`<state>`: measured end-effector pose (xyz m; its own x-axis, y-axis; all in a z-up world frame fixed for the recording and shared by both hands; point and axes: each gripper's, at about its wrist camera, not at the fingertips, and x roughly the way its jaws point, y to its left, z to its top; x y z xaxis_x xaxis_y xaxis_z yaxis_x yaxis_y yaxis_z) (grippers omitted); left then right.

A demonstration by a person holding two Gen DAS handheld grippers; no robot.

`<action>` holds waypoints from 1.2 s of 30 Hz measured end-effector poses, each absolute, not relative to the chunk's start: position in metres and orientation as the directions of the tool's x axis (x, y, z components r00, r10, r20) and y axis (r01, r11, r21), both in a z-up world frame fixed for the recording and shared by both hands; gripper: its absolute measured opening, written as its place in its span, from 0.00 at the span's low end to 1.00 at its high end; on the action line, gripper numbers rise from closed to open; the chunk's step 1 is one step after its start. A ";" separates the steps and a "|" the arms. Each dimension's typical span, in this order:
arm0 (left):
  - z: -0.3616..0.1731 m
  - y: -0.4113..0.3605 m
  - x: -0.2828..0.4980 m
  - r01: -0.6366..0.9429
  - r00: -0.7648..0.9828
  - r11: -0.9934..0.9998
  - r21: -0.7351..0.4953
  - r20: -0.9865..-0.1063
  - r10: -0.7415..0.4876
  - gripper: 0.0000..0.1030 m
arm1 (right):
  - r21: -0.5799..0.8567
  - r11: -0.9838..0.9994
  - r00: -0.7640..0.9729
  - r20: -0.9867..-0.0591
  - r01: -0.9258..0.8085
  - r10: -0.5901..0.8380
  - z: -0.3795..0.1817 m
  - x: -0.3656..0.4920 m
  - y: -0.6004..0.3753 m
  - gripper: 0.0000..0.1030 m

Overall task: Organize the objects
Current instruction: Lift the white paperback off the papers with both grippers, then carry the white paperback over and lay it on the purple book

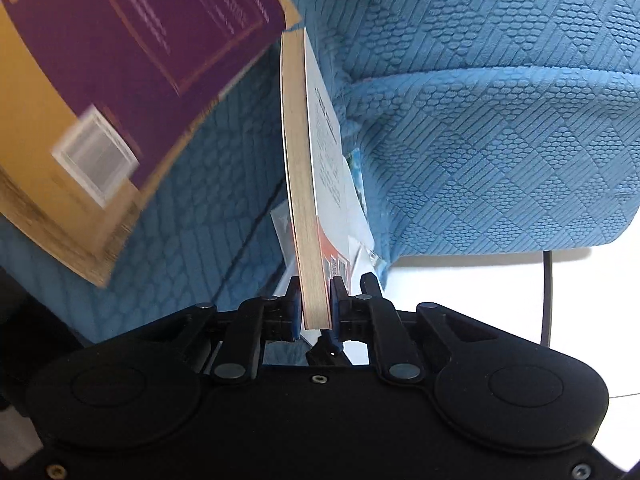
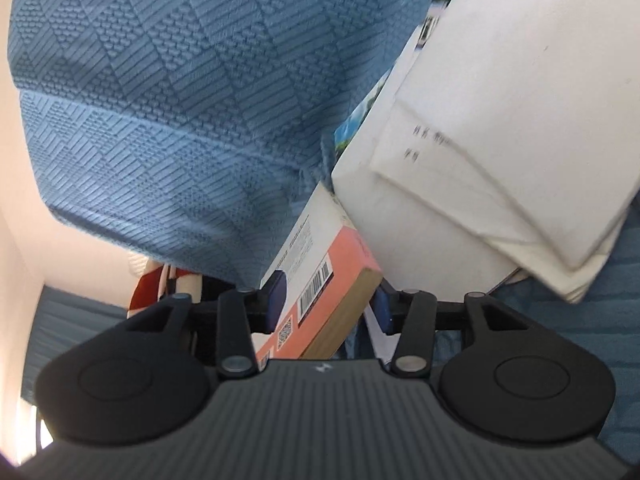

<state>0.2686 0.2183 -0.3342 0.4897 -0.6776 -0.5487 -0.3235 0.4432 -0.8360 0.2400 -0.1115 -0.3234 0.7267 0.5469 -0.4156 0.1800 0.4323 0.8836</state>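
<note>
Left wrist view: the left gripper point(image 1: 315, 306) is clenched on the lower edge of a thin paperback point(image 1: 306, 184), which stands on edge straight ahead against an embossed blue cushion point(image 1: 500, 128). A purple-and-yellow book point(image 1: 120, 92) is blurred, up to the left.

Right wrist view: the right gripper point(image 2: 328, 304) is released, the same paperback point(image 2: 320, 280) loose between its jaws; matte white books point(image 2: 480, 152) lean up to the right. Sorting looks barely underway.

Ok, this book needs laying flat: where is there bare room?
Bare: the blue cushion right of the clamped book, and the white surface below it by the black cable. Crowded: left, under the purple book.
</note>
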 end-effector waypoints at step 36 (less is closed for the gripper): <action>-0.165 0.275 0.260 -0.057 0.570 0.562 -0.825 -0.489 -0.660 0.19 | 0.723 0.691 0.793 -0.427 0.010 0.435 -0.140 0.199 -0.028 0.26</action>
<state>0.2598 0.2749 -0.1649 0.5702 -0.6602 -0.4889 -0.0567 0.5621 -0.8251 0.1990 -0.0276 -0.1402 0.7927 0.4354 -0.4266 0.0096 0.6909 0.7229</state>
